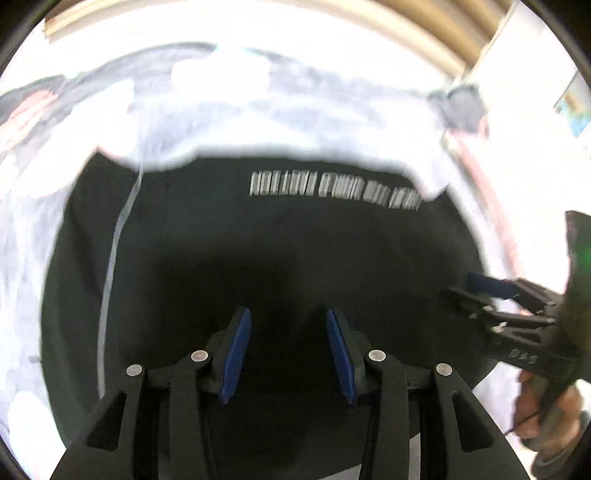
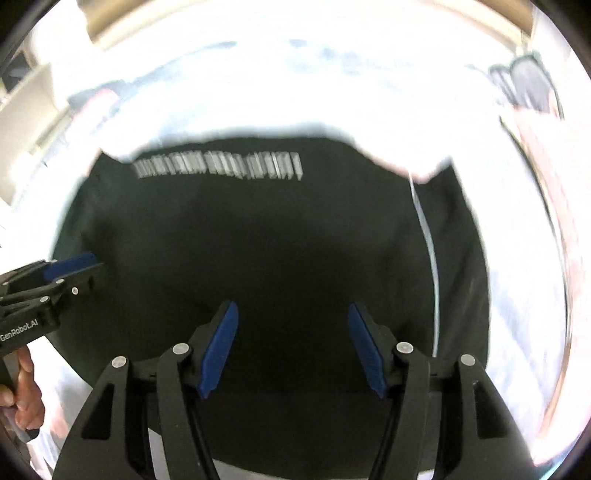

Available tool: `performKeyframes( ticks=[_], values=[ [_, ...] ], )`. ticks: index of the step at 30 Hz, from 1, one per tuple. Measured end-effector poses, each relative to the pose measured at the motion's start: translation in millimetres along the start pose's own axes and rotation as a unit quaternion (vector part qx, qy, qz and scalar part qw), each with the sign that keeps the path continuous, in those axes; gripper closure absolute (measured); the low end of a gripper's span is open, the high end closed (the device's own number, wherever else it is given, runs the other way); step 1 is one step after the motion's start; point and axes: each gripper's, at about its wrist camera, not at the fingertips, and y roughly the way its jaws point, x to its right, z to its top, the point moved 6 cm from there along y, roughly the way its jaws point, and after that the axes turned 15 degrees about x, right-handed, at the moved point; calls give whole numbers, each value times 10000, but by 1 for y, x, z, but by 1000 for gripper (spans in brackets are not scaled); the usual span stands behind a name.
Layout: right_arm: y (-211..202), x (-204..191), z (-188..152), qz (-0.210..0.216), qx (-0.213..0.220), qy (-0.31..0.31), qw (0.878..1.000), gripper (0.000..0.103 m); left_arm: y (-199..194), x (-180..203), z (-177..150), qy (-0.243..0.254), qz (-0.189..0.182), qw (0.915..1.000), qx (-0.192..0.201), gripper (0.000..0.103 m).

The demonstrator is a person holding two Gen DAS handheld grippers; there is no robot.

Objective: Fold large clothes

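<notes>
A large black garment (image 1: 258,251) with a line of white lettering (image 1: 332,190) and a thin white stripe lies spread on a white patterned surface; it also fills the right wrist view (image 2: 277,240). My left gripper (image 1: 288,325) hovers over its near part, open and empty. My right gripper (image 2: 293,319) is open and empty over the same cloth. The right gripper shows at the garment's right edge in the left wrist view (image 1: 476,288). The left gripper shows at the left edge in the right wrist view (image 2: 79,264). Both views are motion blurred.
The white patterned cover (image 1: 258,110) surrounds the garment on all sides. A dark object (image 1: 461,107) lies at the far right on it, also in the right wrist view (image 2: 524,85). A wooden edge (image 1: 406,26) runs behind.
</notes>
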Motion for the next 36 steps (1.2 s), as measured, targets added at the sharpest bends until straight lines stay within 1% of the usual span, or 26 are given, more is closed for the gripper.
performKeyframes(
  ticks=[2,3,5,7,10,13,17,19,22,26,29,31,33,36],
  values=[
    [16,-6,19,4,38,-44,10000,38,2,-2,19,-158,-73,9998,93,42],
    [26,-6,24,-40,3,-51,10000,38,8,-5,27,-241,-112,9996,119,42],
    [56,-2,26,-131,-186,27,9997,38,26,-15,33,-236,-22,9997,-8,42],
    [75,1,21,-127,-325,165,9993,38,51,-26,26,-281,129,9990,-323,42],
    [97,7,9,-56,-550,378,9978,35,83,-38,12,-381,227,9968,-668,42],
    [106,8,2,-123,-527,284,9981,31,96,-43,6,-548,360,9946,-805,42],
    [110,9,0,-229,-455,247,9984,31,103,-41,3,-448,479,9944,-831,42],
    [109,9,1,-237,-472,230,9983,30,100,-40,3,-420,463,9949,-794,42],
    [98,11,6,-152,-515,396,9978,30,87,-39,8,-452,366,9954,-757,42],
    [55,13,12,127,-283,677,9972,30,49,-36,13,-639,220,9954,-674,42],
    [18,6,3,287,-133,664,9973,30,14,-31,14,-774,7,9959,-463,42],
    [2,2,-6,304,-122,633,9975,30,-4,-25,8,-748,-92,9964,-381,42],
    [-9,-4,-19,265,-139,528,9982,30,-17,-17,-4,-644,-154,9968,-445,42],
    [-10,-11,-37,148,-254,313,9991,30,-20,-8,-26,-398,-71,9978,-517,42]
  ],
)
